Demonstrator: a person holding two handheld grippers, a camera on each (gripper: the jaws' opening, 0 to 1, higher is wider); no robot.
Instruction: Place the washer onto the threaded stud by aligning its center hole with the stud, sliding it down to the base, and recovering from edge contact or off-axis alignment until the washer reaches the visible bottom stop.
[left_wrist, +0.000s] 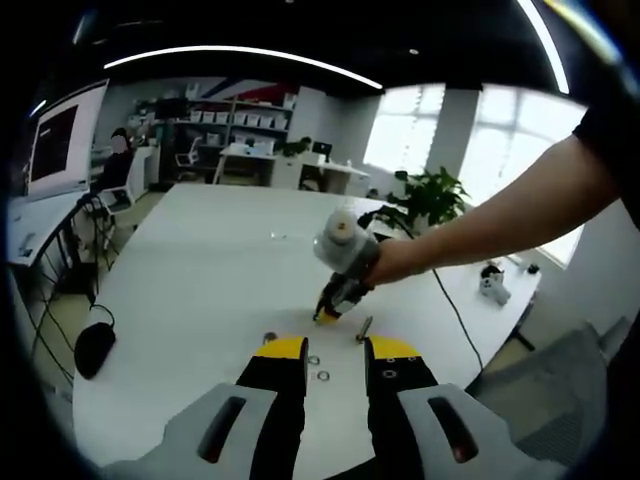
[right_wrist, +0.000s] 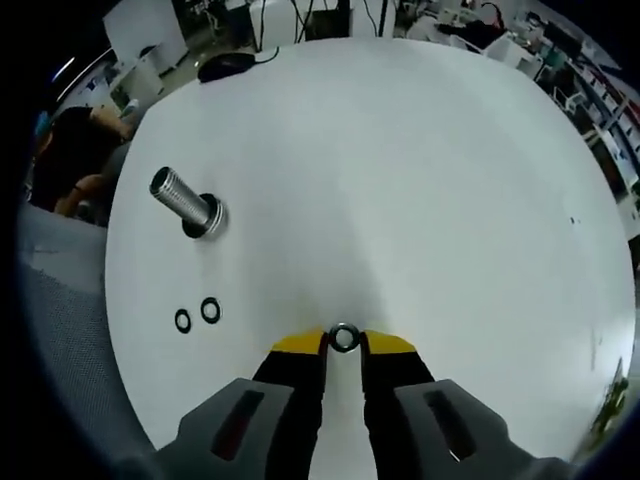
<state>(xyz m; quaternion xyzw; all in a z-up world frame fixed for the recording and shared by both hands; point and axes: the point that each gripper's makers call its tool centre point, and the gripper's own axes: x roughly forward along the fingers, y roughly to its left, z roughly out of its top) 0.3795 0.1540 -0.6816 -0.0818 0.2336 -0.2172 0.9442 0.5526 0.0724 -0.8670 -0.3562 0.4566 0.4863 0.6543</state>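
While the right tool pinches a small silver metal washer, the ribbed silver threaded stud stands left. Two more little rings lie near it on the white tabletop. Left tool hangs released.

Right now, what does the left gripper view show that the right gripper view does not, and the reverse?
Left gripper view: the open left gripper, a person's forearm and a potted plant. Right gripper view: the washer, held at the tips of the right gripper. Both: the threaded stud, two loose washers and the white table.
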